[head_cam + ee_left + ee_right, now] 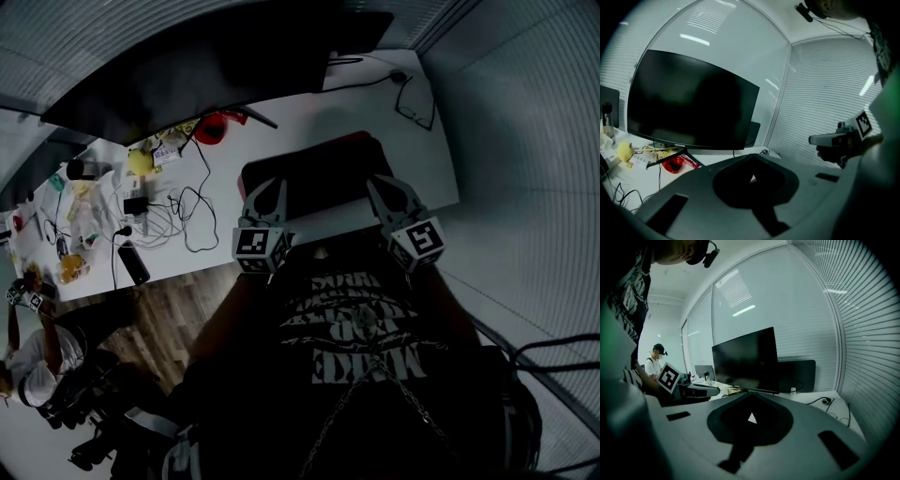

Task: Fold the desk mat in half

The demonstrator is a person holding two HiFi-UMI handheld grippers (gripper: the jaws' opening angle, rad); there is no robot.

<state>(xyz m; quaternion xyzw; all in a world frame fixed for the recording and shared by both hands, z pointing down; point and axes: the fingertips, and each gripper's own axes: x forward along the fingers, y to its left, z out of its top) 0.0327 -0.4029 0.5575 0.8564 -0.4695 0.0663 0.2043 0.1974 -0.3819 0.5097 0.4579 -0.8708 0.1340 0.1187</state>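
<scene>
The desk mat (319, 178), dark with a reddish far edge, lies flat on the white desk (427, 164) in front of me in the head view. My left gripper (266, 186) hangs over the mat's left side and my right gripper (382, 184) over its right side; whether either touches it I cannot tell. In the left gripper view the left gripper (752, 158) is shut with nothing between its jaws. In the right gripper view the right gripper (750, 393) is shut the same way. The jaws' own bodies hide the mat in both gripper views.
A large dark monitor (197, 75) stands behind the mat. Left of it lie a red object (212, 127), a yellow item (139, 161) and tangled cables (178, 211). A black cable (412, 94) runs along the desk's far right. A person (37, 361) is at lower left.
</scene>
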